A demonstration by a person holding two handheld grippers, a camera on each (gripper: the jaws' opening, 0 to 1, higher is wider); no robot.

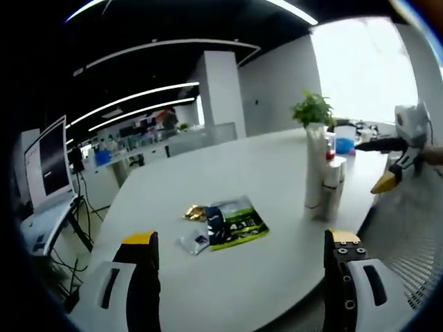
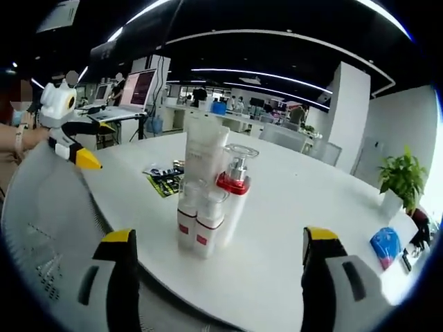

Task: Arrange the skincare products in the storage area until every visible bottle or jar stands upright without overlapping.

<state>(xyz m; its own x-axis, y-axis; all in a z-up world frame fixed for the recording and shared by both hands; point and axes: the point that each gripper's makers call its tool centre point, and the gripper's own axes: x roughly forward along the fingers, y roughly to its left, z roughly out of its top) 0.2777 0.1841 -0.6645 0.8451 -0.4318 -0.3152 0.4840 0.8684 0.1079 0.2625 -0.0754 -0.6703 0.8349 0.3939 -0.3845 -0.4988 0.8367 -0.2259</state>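
Upright, the skincare bottles (image 2: 208, 200) cluster touching on the white table (image 2: 291, 207).

No lettering on bottles (image 2: 201, 228) or packet (image 1: 235, 221) is legible.

A cluster of skincare bottles (image 2: 208, 200) stands upright on the desk (image 2: 297, 207), near its edge. In the right gripper view, two short bottles (image 2: 197, 225) stand in front, a pump bottle (image 2: 234, 190) just behind them, and a tall tube (image 2: 204, 149) at the back. Flat packets (image 1: 232, 221) lie on the desk to the left of the cluster. A potted plant (image 1: 313, 109) stands behind the bottles in the left gripper view.
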